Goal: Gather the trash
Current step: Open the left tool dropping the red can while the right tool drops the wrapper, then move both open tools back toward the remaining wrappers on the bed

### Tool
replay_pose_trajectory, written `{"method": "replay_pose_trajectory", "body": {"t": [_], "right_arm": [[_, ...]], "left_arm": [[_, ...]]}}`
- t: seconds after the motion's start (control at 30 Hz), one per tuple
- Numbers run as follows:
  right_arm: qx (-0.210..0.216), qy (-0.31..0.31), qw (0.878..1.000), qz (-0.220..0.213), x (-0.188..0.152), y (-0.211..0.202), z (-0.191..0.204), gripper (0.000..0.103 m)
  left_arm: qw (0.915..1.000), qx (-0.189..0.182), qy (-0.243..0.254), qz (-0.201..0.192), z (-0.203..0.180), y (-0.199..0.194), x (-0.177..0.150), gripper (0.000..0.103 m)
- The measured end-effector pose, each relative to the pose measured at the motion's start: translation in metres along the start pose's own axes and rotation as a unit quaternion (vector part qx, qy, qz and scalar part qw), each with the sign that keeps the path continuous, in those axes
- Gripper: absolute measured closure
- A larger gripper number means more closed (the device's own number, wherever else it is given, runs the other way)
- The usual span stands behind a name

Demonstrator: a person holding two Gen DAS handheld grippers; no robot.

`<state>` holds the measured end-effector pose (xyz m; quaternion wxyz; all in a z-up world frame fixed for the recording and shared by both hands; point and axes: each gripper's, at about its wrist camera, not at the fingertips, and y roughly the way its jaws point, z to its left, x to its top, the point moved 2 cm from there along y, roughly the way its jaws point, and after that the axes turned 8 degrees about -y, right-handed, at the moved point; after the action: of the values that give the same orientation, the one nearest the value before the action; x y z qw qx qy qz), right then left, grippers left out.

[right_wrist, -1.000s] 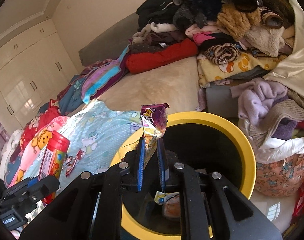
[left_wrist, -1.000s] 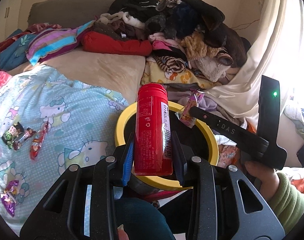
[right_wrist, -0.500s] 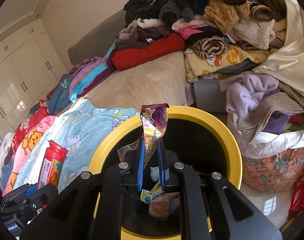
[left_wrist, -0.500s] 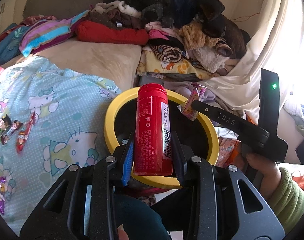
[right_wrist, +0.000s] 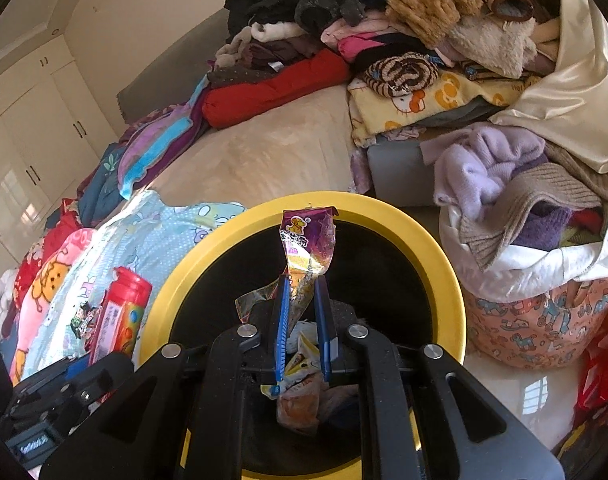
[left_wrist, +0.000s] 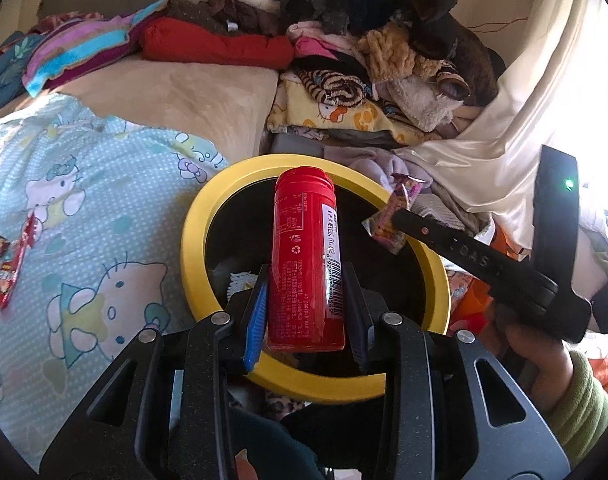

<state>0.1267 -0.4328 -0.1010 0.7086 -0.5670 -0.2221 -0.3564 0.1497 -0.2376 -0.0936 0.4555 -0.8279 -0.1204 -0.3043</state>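
Over the yellow-rimmed bin (left_wrist: pixel 191 240), the left gripper (left_wrist: pixel 308 304) clamps a red canister (left_wrist: pixel 304 256) upright between its pads. Beside it, the right gripper (right_wrist: pixel 301 312) pinches a purple snack wrapper (right_wrist: pixel 308 240) above the same opening. Crumpled wrappers (right_wrist: pixel 299 376) lie inside the bin. More candy wrappers (left_wrist: pixel 11 264), perhaps three, rest on the cartoon-print blanket (left_wrist: pixel 83 200) to the left.
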Motion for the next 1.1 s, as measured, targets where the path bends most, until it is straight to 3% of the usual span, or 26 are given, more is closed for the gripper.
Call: {"method": "replay_pose_trajectory", "body": {"t": [0.43, 0.47, 0.53, 0.6, 0.67, 0.73, 0.83, 1.1], "right_arm": [[0.002, 0.004, 1.000, 0.012, -0.002, 0.008, -0.006, 0.087], [0.003, 0.005, 1.000, 0.012, -0.002, 0.008, -0.006, 0.086], [0.001, 0.007, 1.000, 0.012, -0.003, 0.008, -0.006, 0.077], [0.000, 0.015, 1.000, 0.007, -0.003, 0.007, -0.007, 0.065], [-0.002, 0.019, 1.000, 0.004, -0.002, 0.006, -0.009, 0.064], [-0.003, 0.019, 1.000, 0.003, -0.002, 0.005, -0.008, 0.061], [0.003, 0.016, 1.000, -0.003, -0.001, 0.003, -0.004, 0.055], [0.011, -0.004, 1.000, -0.016, 0.002, -0.003, 0.014, 0.041]], "left_arm": [[0.9996, -0.002, -0.028, 0.000, 0.012, 0.022, 0.021, 0.076], [0.9995, -0.005, -0.032, 0.001, 0.014, 0.022, 0.022, 0.073], [0.9992, -0.008, -0.040, -0.003, 0.016, 0.019, 0.024, 0.053], [0.9988, -0.016, -0.046, -0.008, 0.018, 0.016, 0.023, 0.046], [0.9983, -0.019, -0.053, -0.017, 0.019, 0.009, 0.023, 0.038], [0.9977, -0.015, -0.060, -0.028, 0.021, 0.002, 0.023, 0.020], [0.9970, -0.010, -0.065, -0.042, 0.023, -0.007, 0.022, 0.011], [0.9949, 0.028, -0.056, -0.080, 0.033, -0.037, 0.023, 0.011]]}}
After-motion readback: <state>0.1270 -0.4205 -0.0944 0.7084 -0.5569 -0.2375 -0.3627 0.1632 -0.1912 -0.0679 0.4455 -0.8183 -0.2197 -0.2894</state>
